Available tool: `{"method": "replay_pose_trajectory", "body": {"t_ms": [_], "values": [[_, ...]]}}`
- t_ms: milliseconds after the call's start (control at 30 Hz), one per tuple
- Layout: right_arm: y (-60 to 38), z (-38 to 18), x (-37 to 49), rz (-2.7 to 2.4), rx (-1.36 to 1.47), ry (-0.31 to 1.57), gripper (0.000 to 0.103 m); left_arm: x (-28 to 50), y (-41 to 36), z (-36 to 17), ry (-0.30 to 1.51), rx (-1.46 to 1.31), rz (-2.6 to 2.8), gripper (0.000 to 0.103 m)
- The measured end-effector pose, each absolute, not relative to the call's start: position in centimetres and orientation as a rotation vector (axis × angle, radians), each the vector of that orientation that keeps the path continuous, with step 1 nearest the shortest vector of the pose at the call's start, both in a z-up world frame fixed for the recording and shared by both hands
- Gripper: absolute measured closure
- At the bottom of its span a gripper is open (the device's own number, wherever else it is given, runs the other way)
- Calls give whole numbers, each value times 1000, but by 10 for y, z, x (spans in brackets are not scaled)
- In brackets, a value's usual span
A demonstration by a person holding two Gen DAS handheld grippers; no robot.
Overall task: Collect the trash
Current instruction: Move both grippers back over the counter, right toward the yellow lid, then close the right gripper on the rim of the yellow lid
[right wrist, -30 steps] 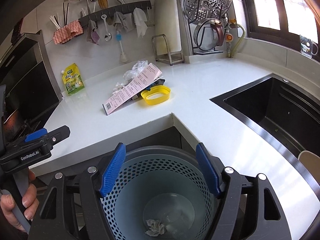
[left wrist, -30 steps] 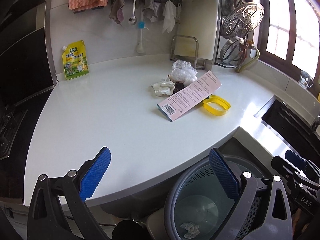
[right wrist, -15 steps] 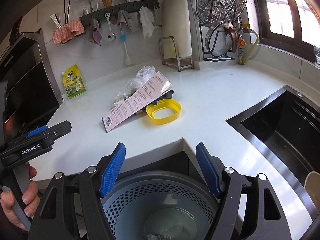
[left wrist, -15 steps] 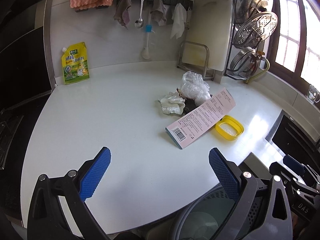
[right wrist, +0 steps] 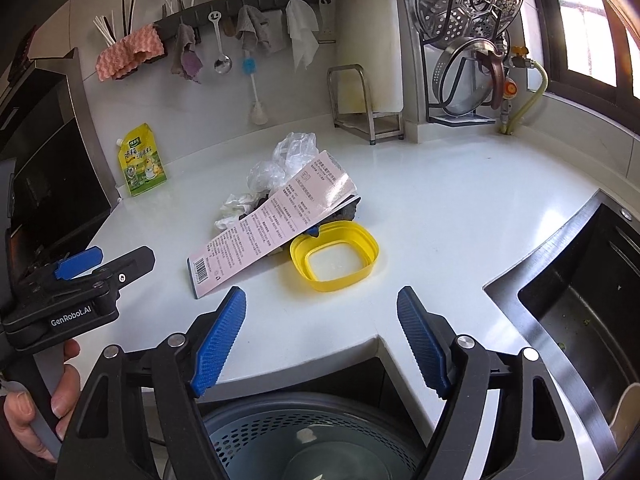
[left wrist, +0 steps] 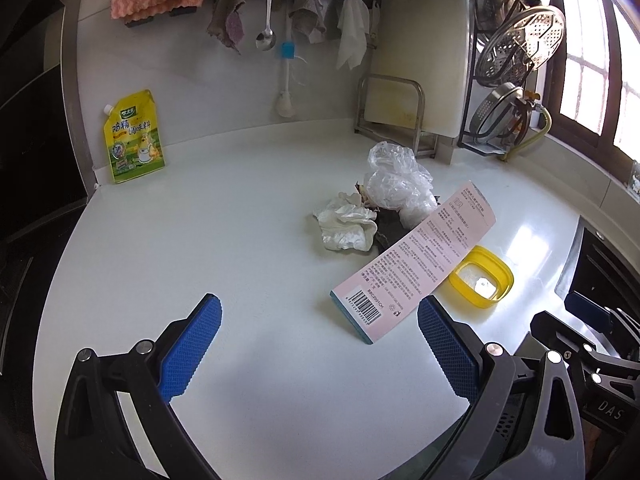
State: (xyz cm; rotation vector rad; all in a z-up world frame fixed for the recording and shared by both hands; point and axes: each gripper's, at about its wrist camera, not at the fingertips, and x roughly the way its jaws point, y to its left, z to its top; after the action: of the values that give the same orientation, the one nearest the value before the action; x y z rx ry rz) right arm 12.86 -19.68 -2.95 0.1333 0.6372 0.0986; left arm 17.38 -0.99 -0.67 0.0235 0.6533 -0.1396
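A trash pile lies on the white counter (left wrist: 240,240): a pink box with a barcode (left wrist: 412,264), crumpled white tissue (left wrist: 346,226), crumpled clear plastic (left wrist: 394,184), dark scraps and a yellow plastic lid (left wrist: 480,282). In the right wrist view I see the box (right wrist: 272,224), the lid (right wrist: 334,256) and the plastic (right wrist: 288,156). My left gripper (left wrist: 320,348) is open and empty above the counter, short of the box. My right gripper (right wrist: 320,340) is open and empty over the counter edge. A grey perforated bin (right wrist: 304,440) stands below it.
A yellow seasoning pouch (left wrist: 132,136) leans on the back wall. A cutting board in a metal stand (left wrist: 404,108) and a rack of steel lids (left wrist: 516,60) stand at the back right. A dark sink (right wrist: 580,300) lies to the right.
Both grippers have risen from over the bin and moved forward toward the trash pile. The bin has dropped to the bottom of both views. Both stay open.
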Motion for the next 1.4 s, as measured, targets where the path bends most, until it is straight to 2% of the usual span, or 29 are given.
{"method": "replay_pose_trajectory", "body": {"t_ms": [200,833,1400], "values": [[-199,-34,156,117,98,675,23,191,-17,-16,692,38,-153,6],[-203,-58,211,215,136,839,21,208,-26,-26,737,38,-170,6],[-192,-62,237,169,39,854,20,210,-26,-25,741,37,-177,6]]}}
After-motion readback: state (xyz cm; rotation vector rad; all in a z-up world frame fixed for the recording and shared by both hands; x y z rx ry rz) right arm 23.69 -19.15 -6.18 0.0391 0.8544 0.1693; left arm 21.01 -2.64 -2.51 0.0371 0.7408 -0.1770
